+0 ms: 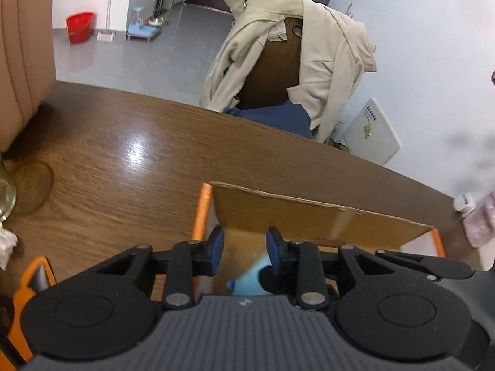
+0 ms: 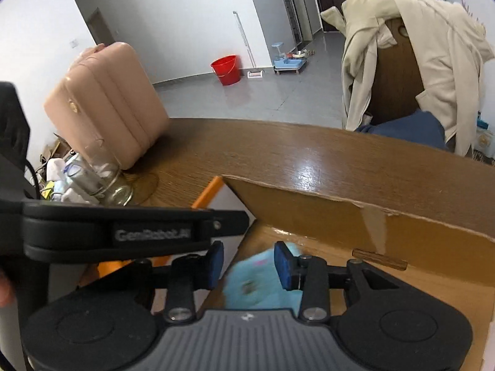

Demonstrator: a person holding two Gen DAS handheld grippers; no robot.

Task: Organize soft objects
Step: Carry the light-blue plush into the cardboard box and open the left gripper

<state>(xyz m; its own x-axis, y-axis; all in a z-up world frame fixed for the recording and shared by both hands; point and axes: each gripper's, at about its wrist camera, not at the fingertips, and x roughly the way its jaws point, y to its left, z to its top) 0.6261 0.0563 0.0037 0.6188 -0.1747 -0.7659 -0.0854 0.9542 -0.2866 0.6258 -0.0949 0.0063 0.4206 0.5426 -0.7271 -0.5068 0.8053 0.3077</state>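
Note:
An open cardboard box (image 1: 309,216) with orange-edged flaps stands on the brown wooden table (image 1: 123,142). Inside it lies a light blue soft item (image 1: 247,279), blurred. My left gripper (image 1: 245,245) hangs over the box's left part, its blue pads apart; the blue item sits below the right finger and nothing is pressed between the pads. In the right wrist view the same blue soft item (image 2: 256,281) lies in the box (image 2: 402,232) beneath my right gripper (image 2: 249,264). It shows in the gap and behind the right pad, clear of the left pad. The left gripper's black housing (image 2: 123,235) crosses on the left.
A pink hard case (image 2: 105,102) and a glass jar (image 2: 108,182) stand at the table's left end. A pale pink soft thing (image 1: 479,219) lies at the right edge, a white crumpled one (image 1: 6,244) at the left. Behind the table is a chair with a beige jacket (image 1: 294,46).

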